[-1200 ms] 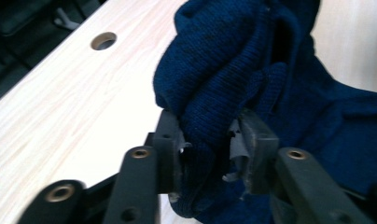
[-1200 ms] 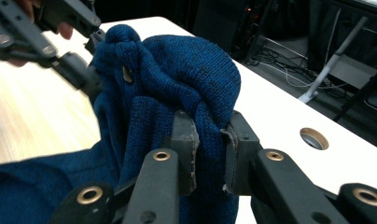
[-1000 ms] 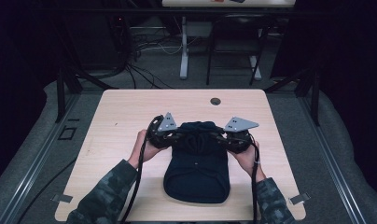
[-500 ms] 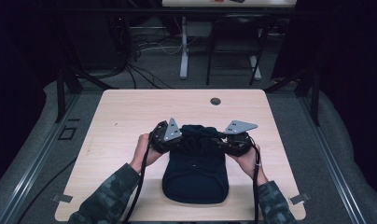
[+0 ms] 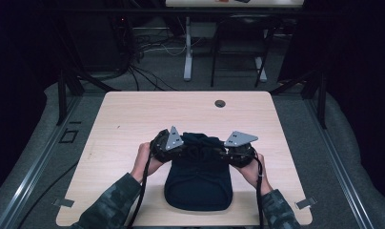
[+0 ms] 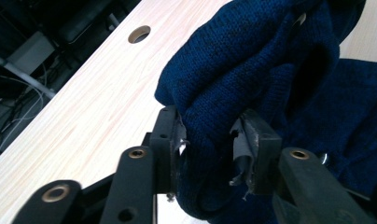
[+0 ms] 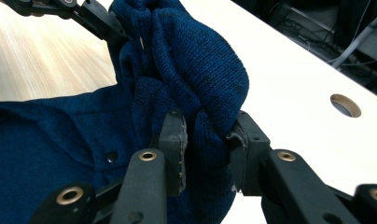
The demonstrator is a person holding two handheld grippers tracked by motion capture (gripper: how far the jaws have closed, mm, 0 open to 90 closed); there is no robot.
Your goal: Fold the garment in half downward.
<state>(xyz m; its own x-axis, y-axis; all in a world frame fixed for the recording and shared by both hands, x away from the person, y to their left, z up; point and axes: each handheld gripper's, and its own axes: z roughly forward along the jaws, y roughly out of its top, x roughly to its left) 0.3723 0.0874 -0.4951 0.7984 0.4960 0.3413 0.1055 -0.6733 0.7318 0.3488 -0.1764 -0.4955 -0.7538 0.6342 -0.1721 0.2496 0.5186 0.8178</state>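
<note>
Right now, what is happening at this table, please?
A person holds a gripper in each hand and works on a dark blue knitted garment lying on the wooden table. The left gripper and the right gripper each have their jaws closed on a bunched fold at the garment's far end, lifting it a little. The rest of the garment lies flat on the table near the person.

The dark navy knitted wool garment (image 6: 270,70) looks matt, ribbed and soft. The pale wood-grain tabletop (image 5: 133,119) is smooth with a faint sheen. The black plastic left gripper (image 6: 207,144) looks matt.
</note>
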